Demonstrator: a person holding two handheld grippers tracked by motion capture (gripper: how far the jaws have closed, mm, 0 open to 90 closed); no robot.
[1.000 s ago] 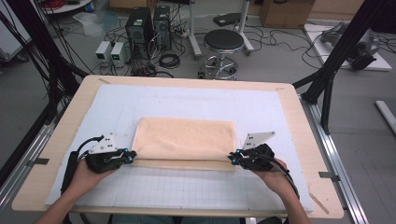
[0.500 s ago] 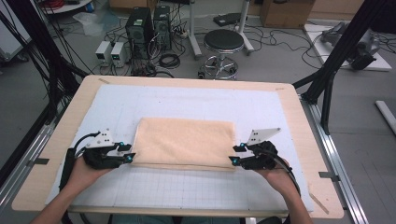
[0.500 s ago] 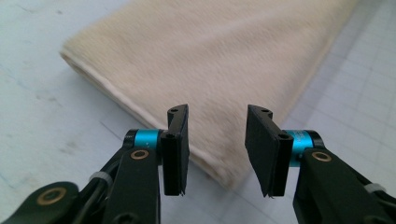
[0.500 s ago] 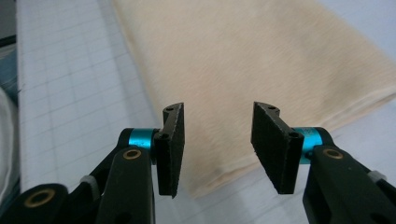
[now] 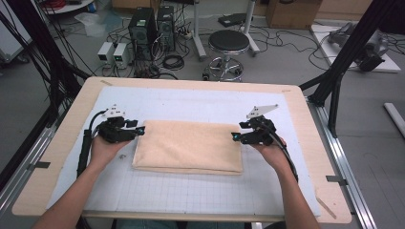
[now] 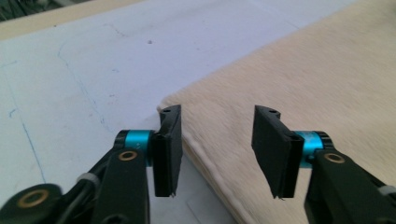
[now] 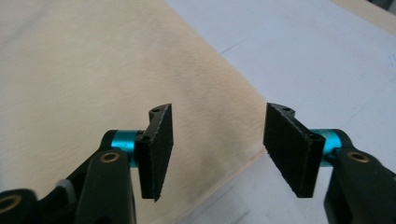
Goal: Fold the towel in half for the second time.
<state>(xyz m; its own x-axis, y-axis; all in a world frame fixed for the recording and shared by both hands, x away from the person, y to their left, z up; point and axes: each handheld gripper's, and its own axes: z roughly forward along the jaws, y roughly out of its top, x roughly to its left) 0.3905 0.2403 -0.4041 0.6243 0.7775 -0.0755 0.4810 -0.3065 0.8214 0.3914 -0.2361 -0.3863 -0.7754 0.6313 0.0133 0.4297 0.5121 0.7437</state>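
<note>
Forearms, two, enter from the near edge of the table (image 5: 62, 157) in the high view, one hand on each gripper.

Left gripper (image 5: 141, 130): held at the left end of the towel (image 5: 188, 150), pointing toward its far-left corner. In the left gripper view (image 6: 215, 154) its jaws stand well apart with nothing between the pads; the towel's corner and stacked edge lie beneath the gap, one jaw over the mat, the other over cloth. Whether the pads touch the cloth cannot be told.

Right gripper (image 5: 234, 137): held at the right end of the towel, pointing inward at its edge. In the right gripper view (image 7: 217, 154) its jaws are likewise wide apart and grip nothing; the towel's edge runs under the gap, one jaw over cloth, the other over the mat.

Towel: cream-coloured, folded into a flat rectangle of several layers, lying in the middle of the mat (image 5: 191, 191) between the two grippers, its long sides parallel to the table's near edge.

Mat: pale, with a faint grid, covering most of the table top; wooden border bare all round.

Floor beyond the far edge: round black stool (image 5: 229, 43), two dark computer towers (image 5: 150, 24), small pale power units (image 5: 113, 51), loose cables.
</note>
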